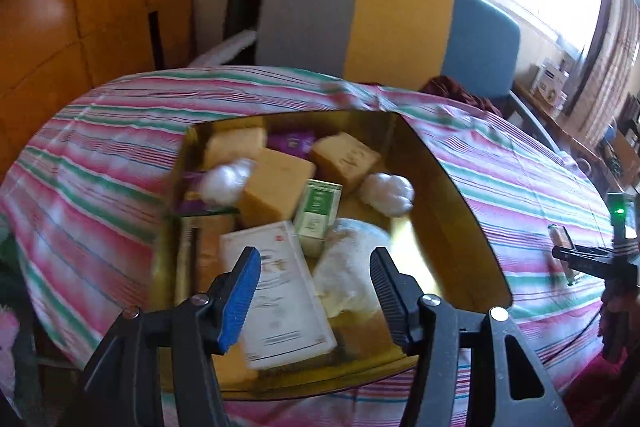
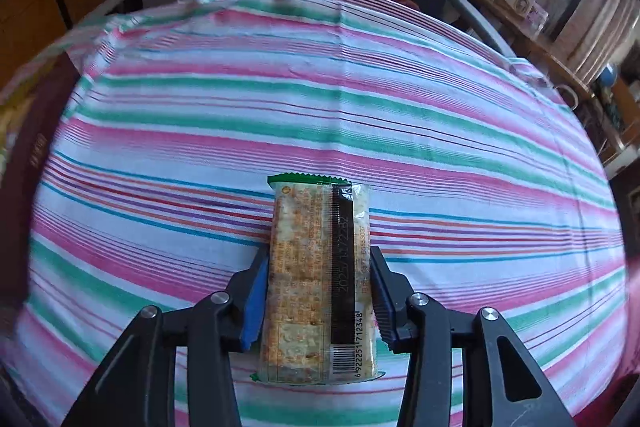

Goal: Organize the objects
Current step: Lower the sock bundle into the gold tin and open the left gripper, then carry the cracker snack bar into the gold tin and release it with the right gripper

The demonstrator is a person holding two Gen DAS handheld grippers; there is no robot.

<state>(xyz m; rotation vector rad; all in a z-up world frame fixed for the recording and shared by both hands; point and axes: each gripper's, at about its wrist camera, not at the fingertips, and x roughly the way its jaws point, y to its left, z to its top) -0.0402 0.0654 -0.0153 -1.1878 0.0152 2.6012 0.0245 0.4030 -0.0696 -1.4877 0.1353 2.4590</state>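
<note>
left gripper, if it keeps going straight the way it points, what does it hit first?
Most likely the white towel or the white box beside it, both inside the gold box. The left gripper is open and empty, aimed down between them. Depth is unclear, so which one comes first is a guess.

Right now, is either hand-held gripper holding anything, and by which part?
The right hand-held gripper clamps a cracker packet across its long sides, around mid-length. The left hand-held gripper is open over the box, holding nothing.
</note>
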